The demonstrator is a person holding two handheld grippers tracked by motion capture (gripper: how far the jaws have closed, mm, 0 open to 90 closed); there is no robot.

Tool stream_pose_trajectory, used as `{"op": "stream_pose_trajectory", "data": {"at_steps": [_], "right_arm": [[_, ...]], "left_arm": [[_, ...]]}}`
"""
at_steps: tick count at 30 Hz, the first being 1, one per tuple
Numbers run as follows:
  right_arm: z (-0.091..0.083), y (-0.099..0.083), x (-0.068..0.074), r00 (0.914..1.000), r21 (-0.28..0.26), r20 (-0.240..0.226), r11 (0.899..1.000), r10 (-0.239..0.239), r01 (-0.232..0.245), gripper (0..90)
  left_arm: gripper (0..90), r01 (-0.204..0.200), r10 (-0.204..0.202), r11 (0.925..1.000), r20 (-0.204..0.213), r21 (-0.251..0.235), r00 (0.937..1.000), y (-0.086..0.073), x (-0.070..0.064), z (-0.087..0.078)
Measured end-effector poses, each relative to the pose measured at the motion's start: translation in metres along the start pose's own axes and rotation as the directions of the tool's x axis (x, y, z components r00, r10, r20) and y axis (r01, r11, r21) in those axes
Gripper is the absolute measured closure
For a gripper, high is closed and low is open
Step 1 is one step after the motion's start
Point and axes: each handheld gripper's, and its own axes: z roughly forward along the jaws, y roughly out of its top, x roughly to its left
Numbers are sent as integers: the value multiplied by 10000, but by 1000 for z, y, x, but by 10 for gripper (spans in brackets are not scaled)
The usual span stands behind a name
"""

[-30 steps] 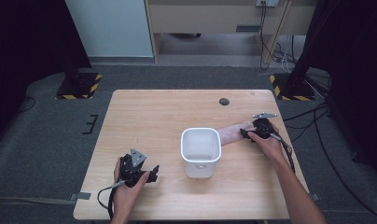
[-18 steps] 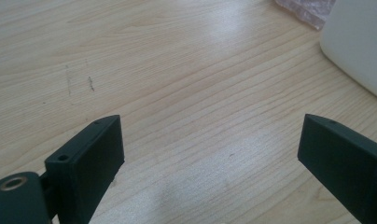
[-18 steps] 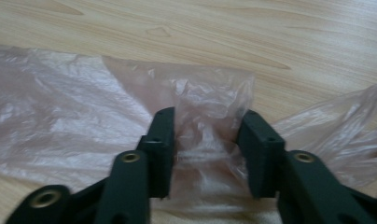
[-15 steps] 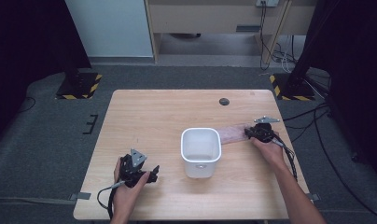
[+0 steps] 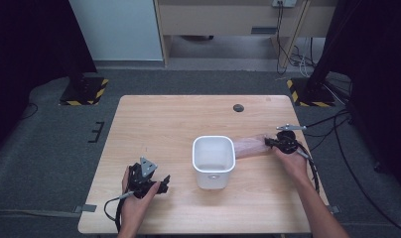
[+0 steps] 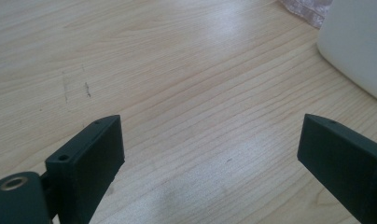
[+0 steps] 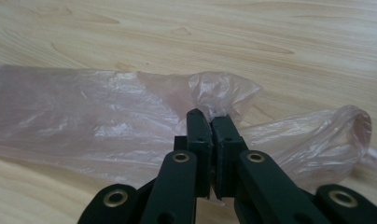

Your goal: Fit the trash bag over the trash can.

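While your left hand rested near the table's (image 5: 154,119) front edge, your left gripper (image 5: 148,182) sat low over bare wood with its jaws spread wide and nothing between them. From its own camera, both black jaws were cut off at the bottom and right of the frame, and beyond them a corner of the white bin (image 6: 359,46) ran off the right edge, with a scrap of crinkled plastic just behind it.

Farther in, that white square bin (image 5: 213,159) stood upright near the middle of the table, open at the top; you could see nothing inside it.

Just beyond and to its right, the thin pinkish plastic bag (image 5: 249,147) lay flat on the wood, its near end touching or tucked behind the bin's rim; you could not tell which. Your right gripper (image 5: 277,143) had its jaws pressed together on a bunched fold of the bag (image 7: 130,121) at its far end, and the pinched film itself was hidden between them.

At the far edge sat a small dark round disc (image 5: 238,107), too small to make out.
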Motion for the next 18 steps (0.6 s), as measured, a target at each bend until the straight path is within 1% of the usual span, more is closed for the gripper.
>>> {"op": "stream_pose_trajectory", "data": {"at_steps": [3, 4, 5, 6, 7, 8, 9, 11, 12, 13, 16, 17, 18], "right_arm": [[-16, 1, 1, 9991, -166, -44, 9989, 427, -428, 883], [-20, 1, 1, 9991, -206, -27, 9989, 418, -419, 884], [-20, 1, 1, 9991, -206, -27, 9989, 418, -419, 884], [-29, 0, 1, 9980, -295, -24, 9976, 631, -631, 885], [-33, 0, 0, 9973, -352, -74, 9967, 732, -734, 885], [-33, 0, 0, 9973, -352, -74, 9967, 732, -734, 885], [-42, -4, -2, 9942, -583, -178, 9926, 1057, -1065, 886], [-48, -7, -5, 9914, -564, -191, 9899, 1295, -1304, 887], [-50, -8, -7, 9918, -637, -136, 9898, 1268, -1274, 887], [-53, -8, -10, 9907, -681, -93, 9884, 1356, -1359, 887], [-57, -10, -12, 9907, -705, 26, 9882, 1362, -1356, 888], [-62, -11, -13, 9887, -766, 14, 9858, 1500, -1494, 888], [-64, -10, -14, 9880, -855, -9, 9844, 1543, -1538, 888]], "left_arm": [[65, -115, 115, 9999, 2, 11, 9999, 1, 0, 0], [64, -116, 116, 9999, 1, 4, 9999, 2, 0, 1], [65, -116, 116, 9999, 1, 4, 9999, 2, 0, 1], [64, -150, 150, 9999, -7, -13, 9999, 4, -1, 2], [65, -150, 150, 9999, -7, -13, 9999, 4, -1, 2], [65, -156, 156, 9999, 2, -14, 9999, 5, -1, 3], [65, -181, 181, 9998, 38, -28, 9998, 6, -1, 4], [66, -210, 210, 9998, 50, -43, 9998, 8, -2, 5], [66, -241, 241, 9997, 53, -51, 9997, 9, -3, 6], [66, -239, 240, 9997, 69, -65, 9997, 9, -3, 5], [66, -285, 285, 9996, 85, -80, 9996, 9, -3, 5], [67, -303, 304, 9995, 119, -88, 9995, 10, -4, 5], [67, -302, 303, 9995, 134, -94, 9995, 10, -5, 4]]}}
